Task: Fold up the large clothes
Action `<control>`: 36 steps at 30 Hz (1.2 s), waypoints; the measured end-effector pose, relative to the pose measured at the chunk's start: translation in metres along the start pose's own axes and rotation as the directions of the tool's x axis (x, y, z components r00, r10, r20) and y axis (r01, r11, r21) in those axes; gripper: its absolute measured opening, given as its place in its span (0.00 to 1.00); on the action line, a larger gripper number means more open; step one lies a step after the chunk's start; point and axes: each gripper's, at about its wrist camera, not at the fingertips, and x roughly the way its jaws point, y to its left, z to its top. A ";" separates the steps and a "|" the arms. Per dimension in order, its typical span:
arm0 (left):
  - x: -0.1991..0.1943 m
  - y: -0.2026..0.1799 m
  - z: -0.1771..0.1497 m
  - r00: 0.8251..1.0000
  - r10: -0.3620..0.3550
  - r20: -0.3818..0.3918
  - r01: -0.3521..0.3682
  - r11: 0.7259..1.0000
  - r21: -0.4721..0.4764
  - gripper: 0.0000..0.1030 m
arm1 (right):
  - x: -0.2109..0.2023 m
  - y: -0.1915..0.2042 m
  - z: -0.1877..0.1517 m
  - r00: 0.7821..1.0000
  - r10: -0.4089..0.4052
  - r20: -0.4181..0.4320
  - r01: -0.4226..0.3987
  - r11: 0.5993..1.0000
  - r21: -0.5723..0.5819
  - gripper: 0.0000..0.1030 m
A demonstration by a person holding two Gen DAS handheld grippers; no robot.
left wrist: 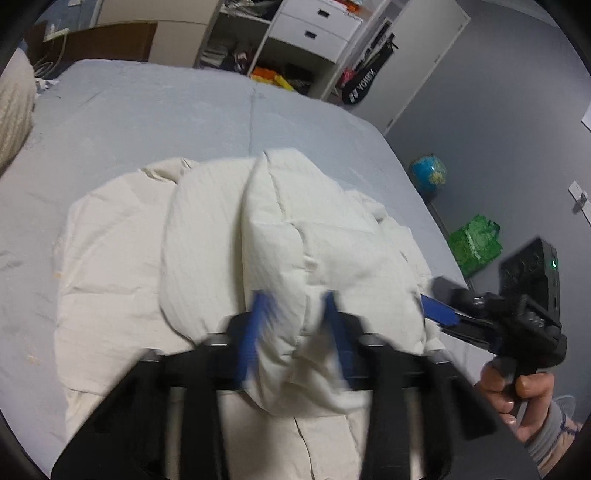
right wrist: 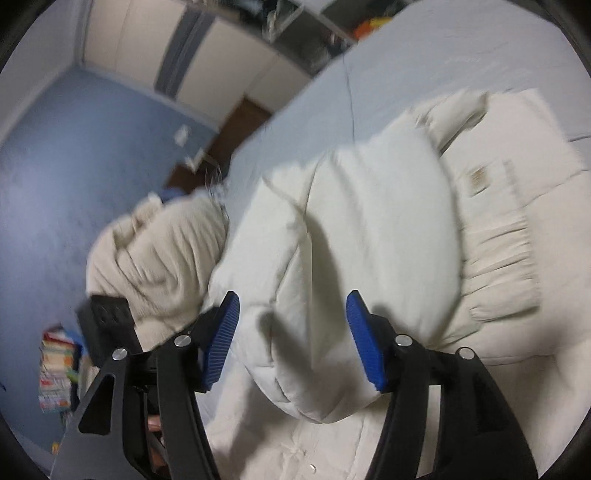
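A bulky cream padded jacket lies on the pale blue bed, with a thick fold raised over its middle. My left gripper has its blue pads on both sides of that raised fold and holds it. My right gripper is open, its blue pads wide apart above the jacket, empty. The right gripper also shows in the left wrist view at the jacket's right edge, held by a hand. The frames are motion-blurred.
A cream pillow lies at the bed's head. White shelves and drawers stand beyond the bed's far edge. A globe and a green bag sit on the floor to the right of the bed.
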 end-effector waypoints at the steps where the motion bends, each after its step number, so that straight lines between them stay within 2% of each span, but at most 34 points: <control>1: 0.000 -0.002 -0.002 1.000 0.007 0.000 -0.007 1.000 0.016 0.14 | 0.003 0.001 -0.007 1.000 -0.004 -0.020 0.003 0.999 -0.036 0.06; 3: -0.004 -0.003 -0.012 1.000 0.009 0.008 -0.009 0.999 0.038 0.10 | -0.003 0.020 -0.020 1.000 -0.018 0.014 0.020 0.987 -0.162 0.04; 5: -0.012 0.001 -0.023 1.000 -0.019 0.025 0.018 1.000 0.020 0.10 | -0.013 0.039 -0.035 0.998 -0.028 0.059 0.042 0.966 -0.257 0.03; 7: -0.013 0.003 -0.033 0.999 -0.043 0.028 0.043 0.999 0.011 0.10 | -0.020 0.042 -0.047 0.995 -0.056 0.086 0.079 0.950 -0.303 0.03; 11: -0.004 0.003 -0.051 0.999 -0.038 -0.005 0.038 0.999 0.023 0.10 | -0.021 0.037 -0.069 0.984 -0.135 0.114 0.169 0.910 -0.380 0.03; 17: 0.026 0.009 -0.069 0.998 0.005 -0.068 -0.003 1.000 0.027 0.11 | 0.006 0.002 -0.081 0.967 -0.247 0.067 0.254 0.903 -0.346 0.04; 23: 0.050 0.019 -0.075 0.994 0.015 -0.109 -0.016 1.000 -0.004 0.14 | 0.025 -0.025 -0.093 0.958 -0.284 0.031 0.279 0.908 -0.314 0.04; 28: 0.066 0.024 -0.072 0.990 0.036 -0.138 -0.039 0.999 -0.018 0.17 | 0.035 -0.036 -0.092 0.953 -0.304 0.011 0.294 0.911 -0.290 0.04; 32: 0.064 0.026 -0.067 0.988 0.034 -0.152 -0.039 0.999 -0.026 0.18 | 0.035 -0.034 -0.093 0.950 -0.313 0.008 0.301 0.906 -0.296 0.04; 34: 0.056 0.027 -0.065 0.989 0.021 -0.144 -0.028 0.999 -0.045 0.23 | 0.029 -0.031 -0.093 0.952 -0.305 -0.002 0.292 0.912 -0.288 0.04; 36: 0.042 0.031 -0.065 0.990 -0.003 -0.138 -0.006 0.998 -0.064 0.42 | 0.023 -0.025 -0.092 0.957 -0.290 -0.023 0.272 0.919 -0.284 0.05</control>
